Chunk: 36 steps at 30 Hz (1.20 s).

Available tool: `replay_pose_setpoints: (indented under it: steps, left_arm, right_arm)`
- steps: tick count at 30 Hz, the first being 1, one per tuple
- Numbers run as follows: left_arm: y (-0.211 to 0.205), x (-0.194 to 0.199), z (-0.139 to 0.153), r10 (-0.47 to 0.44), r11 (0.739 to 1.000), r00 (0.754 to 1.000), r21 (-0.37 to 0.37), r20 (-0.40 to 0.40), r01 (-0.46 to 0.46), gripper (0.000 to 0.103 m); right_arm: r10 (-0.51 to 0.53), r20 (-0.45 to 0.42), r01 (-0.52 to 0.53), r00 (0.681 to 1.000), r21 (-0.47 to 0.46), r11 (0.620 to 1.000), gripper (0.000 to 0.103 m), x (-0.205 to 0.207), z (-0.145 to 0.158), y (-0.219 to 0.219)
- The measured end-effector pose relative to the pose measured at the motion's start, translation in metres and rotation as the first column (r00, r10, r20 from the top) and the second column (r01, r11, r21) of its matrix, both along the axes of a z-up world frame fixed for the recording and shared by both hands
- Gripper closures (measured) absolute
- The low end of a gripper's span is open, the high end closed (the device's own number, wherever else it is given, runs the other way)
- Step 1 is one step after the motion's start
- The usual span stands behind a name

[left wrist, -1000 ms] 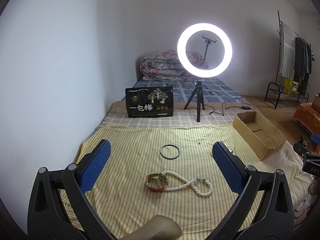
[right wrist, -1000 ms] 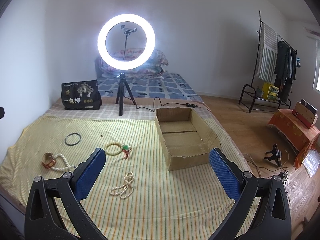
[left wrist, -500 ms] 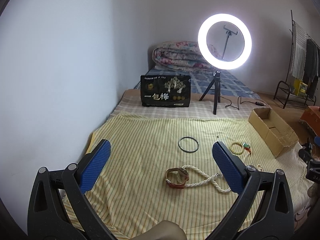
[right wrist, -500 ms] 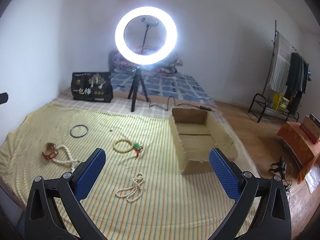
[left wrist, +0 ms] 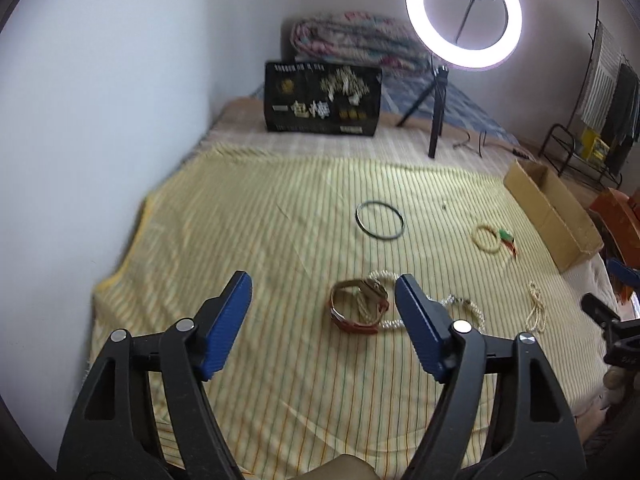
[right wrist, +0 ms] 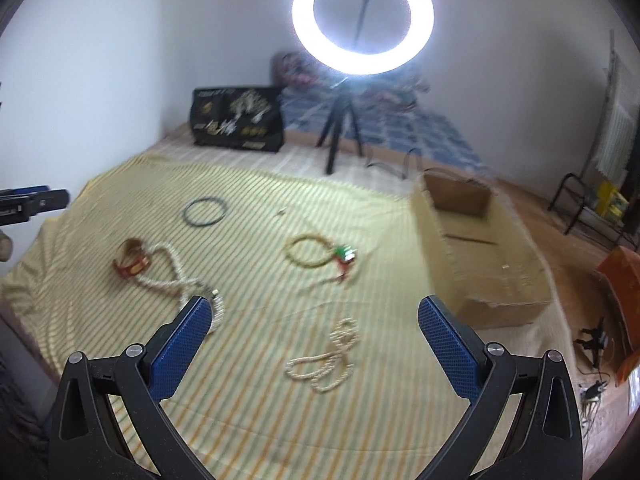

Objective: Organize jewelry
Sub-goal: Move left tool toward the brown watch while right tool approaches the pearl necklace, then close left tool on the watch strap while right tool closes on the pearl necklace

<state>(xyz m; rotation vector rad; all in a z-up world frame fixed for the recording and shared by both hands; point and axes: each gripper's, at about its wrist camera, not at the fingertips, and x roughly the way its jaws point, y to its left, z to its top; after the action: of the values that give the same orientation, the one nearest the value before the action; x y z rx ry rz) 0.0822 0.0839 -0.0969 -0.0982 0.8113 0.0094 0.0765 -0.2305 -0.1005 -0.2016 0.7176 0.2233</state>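
Left gripper [left wrist: 324,308] lines up on the watch [left wrist: 358,306]
Jaws wide, empty; watch just ahead, slightly right; right gripper [right wrist: 314,322] open too, empty, above the bead strand [right wrist: 326,356]

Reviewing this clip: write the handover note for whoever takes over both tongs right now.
Left tongs: open, empty, above the watch.
Right tongs: open, empty, above the small pearl chain.
On the cloth: watch on the big pearl necklace, black ring, bead bracelet.
Box: looks empty.
Done: nothing.
Left: probably all five pieces into the box.
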Motion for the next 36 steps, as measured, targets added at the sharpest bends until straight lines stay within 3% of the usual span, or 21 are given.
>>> replay_pose_setpoints:
  steps: [2,7,10,14,19,24,30,36]
  left_arm:
    - [-0.002,0.006,-0.009,-0.007,1.000,1.000,0.008,-0.027,0.008,0.032]
    - [0.003,0.022,-0.032,-0.012,0.998,0.991,-0.060,-0.133,0.004,0.043]
    - [0.011,0.032,-0.043,-0.003,0.996,0.985,-0.089,-0.175,-0.013,0.045]
    - [0.022,0.043,-0.058,0.012,0.991,0.974,-0.124,-0.225,-0.040,0.048]
    - [0.028,0.049,-0.075,0.000,0.981,0.958,-0.188,-0.288,-0.056,0.055]
    - [0.025,0.051,-0.081,-0.003,0.982,0.953,-0.182,-0.304,-0.054,0.058]
    - [0.026,0.061,-0.090,0.007,0.981,0.944,-0.181,-0.329,-0.071,0.062]
    - [0.028,0.070,-0.098,0.013,0.977,0.939,-0.196,-0.343,-0.085,0.066]
  right_arm:
    - [0.032,-0.048,-0.032,0.998,0.006,0.999,0.001,0.006,-0.008,0.007]
    - [0.085,-0.155,-0.083,0.984,0.020,0.996,0.002,0.024,-0.038,0.025]
    - [0.106,-0.245,-0.094,0.964,0.062,0.994,0.008,0.035,-0.056,0.034]
    - [0.127,-0.308,-0.102,0.943,0.097,0.990,0.022,0.048,-0.071,0.046]
    - [0.138,-0.339,-0.103,0.931,0.120,0.987,0.040,0.059,-0.078,0.052]
    - [0.172,-0.356,-0.139,0.919,0.117,0.983,0.057,0.070,-0.086,0.065]
    - [0.198,-0.357,-0.207,0.913,0.013,0.978,0.060,0.076,-0.096,0.082]
    - [0.211,-0.348,-0.220,0.913,0.012,0.975,0.060,0.085,-0.096,0.088]
